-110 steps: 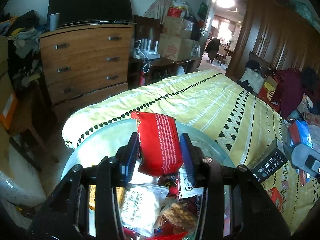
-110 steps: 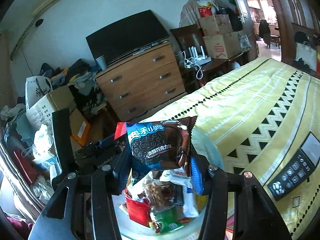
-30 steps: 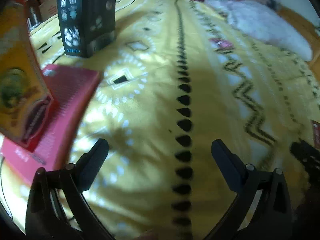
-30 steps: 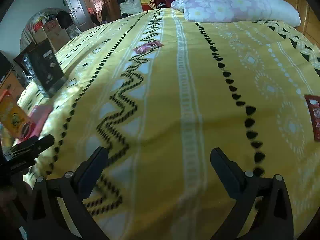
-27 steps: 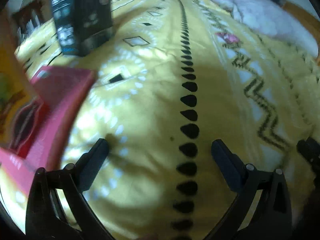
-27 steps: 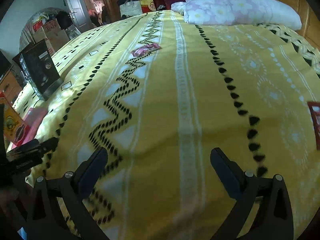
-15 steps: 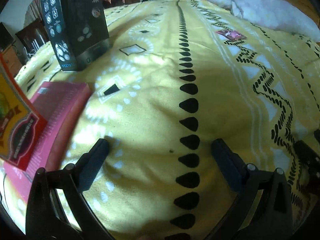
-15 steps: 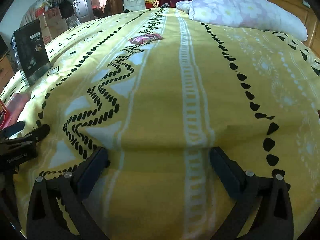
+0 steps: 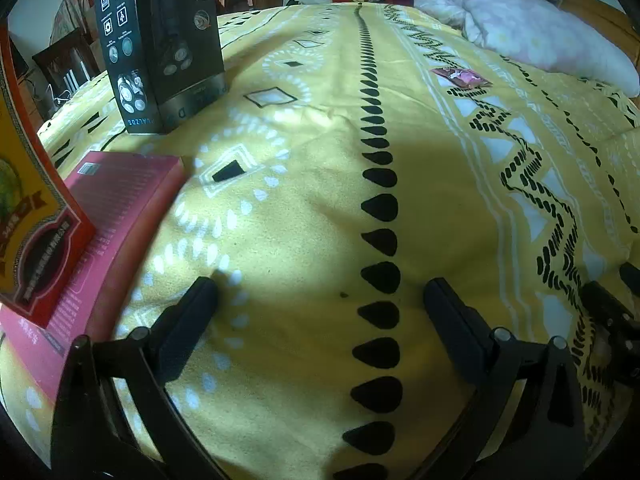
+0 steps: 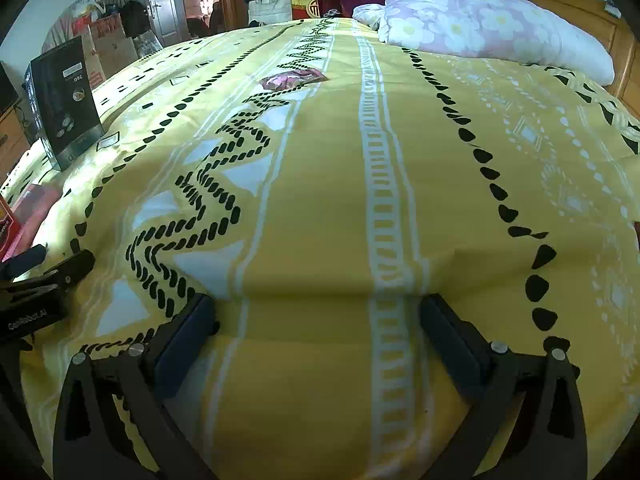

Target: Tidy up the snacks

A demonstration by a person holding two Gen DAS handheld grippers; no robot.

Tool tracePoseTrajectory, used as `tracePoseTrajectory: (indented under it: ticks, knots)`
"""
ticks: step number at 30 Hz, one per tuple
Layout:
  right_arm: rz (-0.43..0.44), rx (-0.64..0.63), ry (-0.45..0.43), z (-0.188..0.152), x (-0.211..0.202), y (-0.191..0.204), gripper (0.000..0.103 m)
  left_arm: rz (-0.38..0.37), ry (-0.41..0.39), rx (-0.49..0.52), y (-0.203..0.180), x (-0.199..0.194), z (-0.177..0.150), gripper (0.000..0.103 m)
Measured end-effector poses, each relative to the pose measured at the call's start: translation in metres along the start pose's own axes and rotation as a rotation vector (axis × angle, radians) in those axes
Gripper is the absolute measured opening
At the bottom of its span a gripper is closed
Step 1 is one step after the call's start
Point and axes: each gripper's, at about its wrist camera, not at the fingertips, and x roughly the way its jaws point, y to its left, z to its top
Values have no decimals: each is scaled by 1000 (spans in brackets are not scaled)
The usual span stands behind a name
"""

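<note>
Grippers first: we find the left gripper [image 9: 320, 292] with its jaws spread wide and nothing between them, both fingertips low over the yellow patterned bedspread [image 9: 304, 216]. The right gripper [image 10: 318, 308] is likewise spread wide and empty, its tips pressing a shallow crease into the same cover.

We locate one snack, a pink snack packet [image 9: 460, 77], lying flat on the bedspread in the upper right of the left wrist frame, well apart from both grippers; it shows upper centre in the right wrist frame.

At the left edge of the left wrist frame we note a pink box [image 9: 116, 216] lying flat, with a red and yellow box [image 9: 24, 208] resting on it. A black shaver box [image 9: 160, 44] stands upright at upper left. A floral pillow [image 10: 480, 28] occupies the upper right of the right wrist frame.
</note>
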Motion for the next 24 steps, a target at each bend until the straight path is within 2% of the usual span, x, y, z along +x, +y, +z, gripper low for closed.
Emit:
tracePoseTrajectory:
  ticks: [24]
  knots:
    - [-4, -2, 3, -1, 1, 1, 103, 0, -1, -1, 0, 0, 0, 103]
